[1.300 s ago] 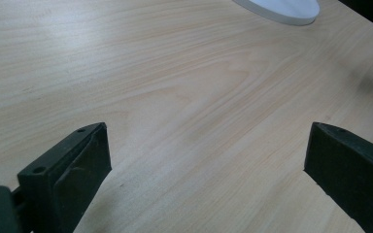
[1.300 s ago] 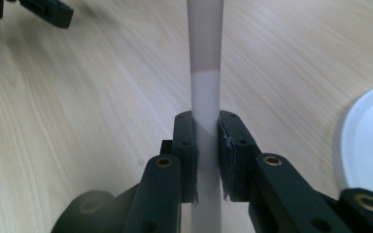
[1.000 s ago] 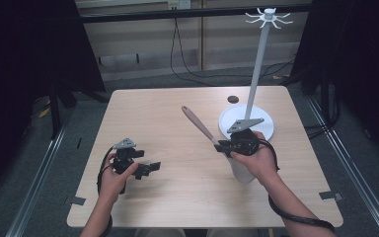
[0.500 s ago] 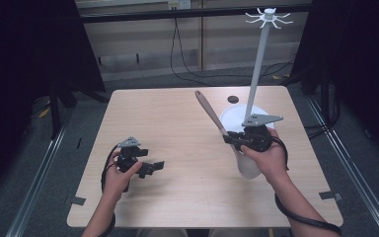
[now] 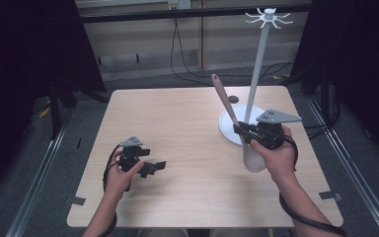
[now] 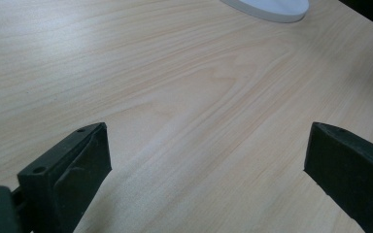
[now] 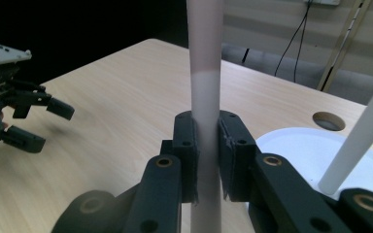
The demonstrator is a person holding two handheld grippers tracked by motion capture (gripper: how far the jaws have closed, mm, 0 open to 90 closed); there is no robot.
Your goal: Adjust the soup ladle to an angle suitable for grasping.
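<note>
My right gripper [image 5: 241,130] has its fingers [image 7: 187,145] clamped on the pale shaft of a long utensil [image 5: 225,101]; it is lifted off the desk [image 5: 187,123], brown end tilting up and away, white end below my hand, just beside the white stand [image 5: 227,129] and its pole [image 5: 256,74]; my left gripper [image 5: 153,167] hovers low over bare wood, its 2 fingers [image 6: 73,170] spread wide, gripping nothing.

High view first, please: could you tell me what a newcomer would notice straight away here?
The right gripper is shut on a long spatula with a brown handle and white blade, raised steeply over the pale wooden table. Just behind stands a tall white hanging stand with hooks at its top on a round white base. Near the front left, the left gripper hovers open.
</note>
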